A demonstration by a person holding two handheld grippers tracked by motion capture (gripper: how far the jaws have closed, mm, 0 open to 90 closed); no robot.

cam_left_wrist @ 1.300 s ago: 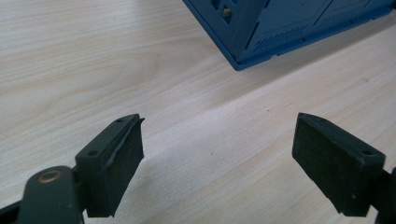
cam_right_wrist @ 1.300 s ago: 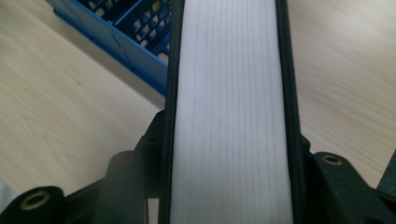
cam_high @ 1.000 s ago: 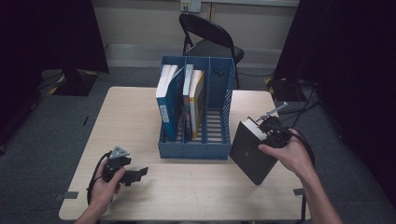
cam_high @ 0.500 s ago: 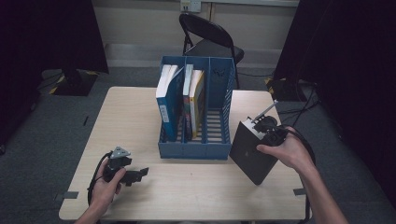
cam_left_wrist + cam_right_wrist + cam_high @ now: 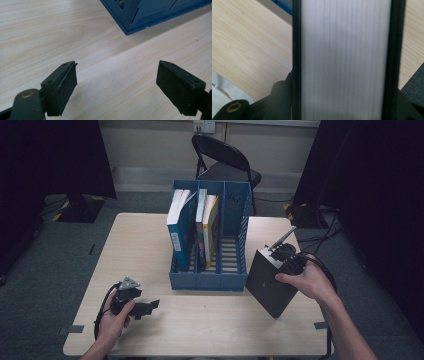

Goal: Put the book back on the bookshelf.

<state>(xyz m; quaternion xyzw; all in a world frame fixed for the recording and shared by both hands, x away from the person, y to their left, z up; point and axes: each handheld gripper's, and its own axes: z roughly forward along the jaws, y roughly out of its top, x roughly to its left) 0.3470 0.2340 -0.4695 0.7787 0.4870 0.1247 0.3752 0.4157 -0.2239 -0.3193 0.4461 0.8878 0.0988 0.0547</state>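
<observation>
Book (image 5: 270, 282) — black, tilted, long axis leaning left | right gripper (image 5: 286, 261) clamps its top edge

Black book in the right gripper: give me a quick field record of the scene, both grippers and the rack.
held item: black book, tilted, lower corner at the table
right gripper: shut on the black book's page edge
left gripper: open, nothing between its fingers, low over the table
blue file rack: three compartments; left and middle hold books, right empty
black book versus rack: right of it, outside
</observation>
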